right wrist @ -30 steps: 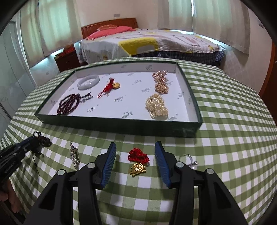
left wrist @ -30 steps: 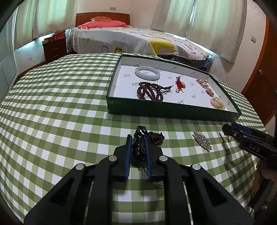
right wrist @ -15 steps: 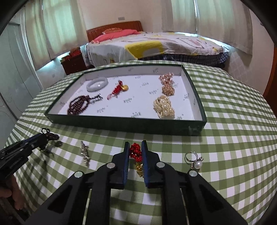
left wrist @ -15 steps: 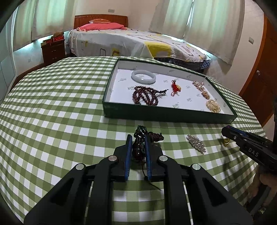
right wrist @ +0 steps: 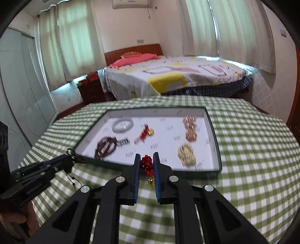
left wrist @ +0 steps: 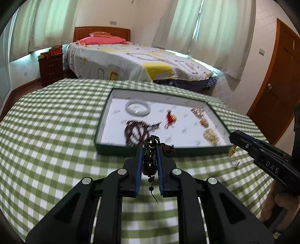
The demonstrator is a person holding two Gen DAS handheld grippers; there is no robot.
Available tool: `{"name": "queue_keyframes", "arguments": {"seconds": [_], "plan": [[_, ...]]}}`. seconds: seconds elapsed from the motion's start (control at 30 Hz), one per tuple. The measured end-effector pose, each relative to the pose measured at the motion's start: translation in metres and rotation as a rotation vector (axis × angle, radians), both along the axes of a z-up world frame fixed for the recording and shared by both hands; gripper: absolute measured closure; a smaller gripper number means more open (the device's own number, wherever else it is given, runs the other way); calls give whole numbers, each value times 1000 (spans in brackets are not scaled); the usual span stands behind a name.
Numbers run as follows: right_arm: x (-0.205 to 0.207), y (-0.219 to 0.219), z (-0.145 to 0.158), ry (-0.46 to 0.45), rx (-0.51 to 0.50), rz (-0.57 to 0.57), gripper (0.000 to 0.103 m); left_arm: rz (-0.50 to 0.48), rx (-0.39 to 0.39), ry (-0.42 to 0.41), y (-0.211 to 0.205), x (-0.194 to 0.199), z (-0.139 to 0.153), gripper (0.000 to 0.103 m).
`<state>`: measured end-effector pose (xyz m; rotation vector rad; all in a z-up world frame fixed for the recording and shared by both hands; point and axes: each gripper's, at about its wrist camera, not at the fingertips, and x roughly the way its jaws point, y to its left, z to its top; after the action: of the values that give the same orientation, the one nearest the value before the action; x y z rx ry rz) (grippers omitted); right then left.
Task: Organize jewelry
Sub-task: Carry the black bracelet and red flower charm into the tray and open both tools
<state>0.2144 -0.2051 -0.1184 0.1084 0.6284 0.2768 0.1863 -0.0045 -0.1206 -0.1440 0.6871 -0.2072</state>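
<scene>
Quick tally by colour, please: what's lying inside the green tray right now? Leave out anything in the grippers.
In the dark green cardboard tray, blurred but countable:
White stone bangle: 1
Dark red bead string: 1
Red knotted charm with gold piece: 1
Gold-toned beaded bracelets, rose, tan, cream: 3
Total: 6

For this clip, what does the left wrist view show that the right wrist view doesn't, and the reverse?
Only the left wrist view: the left gripper shut on a dark bead strand, a wooden door, and a small clear piece on the tablecloth.
Only the right wrist view: the right gripper shut on a red knot charm with a gold pendant, and a wall air conditioner.
Both: the green tray of jewelry, white bangle, bed.
</scene>
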Motion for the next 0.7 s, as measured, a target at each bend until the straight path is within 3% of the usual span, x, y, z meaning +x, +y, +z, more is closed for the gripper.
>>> {"name": "queue_keyframes", "arguments": {"seconds": [0.23,0.4,0.7], "plan": [[26,6,19,-61,10,16,89,-50,14,-83,-26,26,19,89],[46,8,20,-78,15,13,89,-61,2,-96,-40,51,17,89],[72,8,-23,26,1,15,89,-77,15,-42,-57,79,-16,89]]}}
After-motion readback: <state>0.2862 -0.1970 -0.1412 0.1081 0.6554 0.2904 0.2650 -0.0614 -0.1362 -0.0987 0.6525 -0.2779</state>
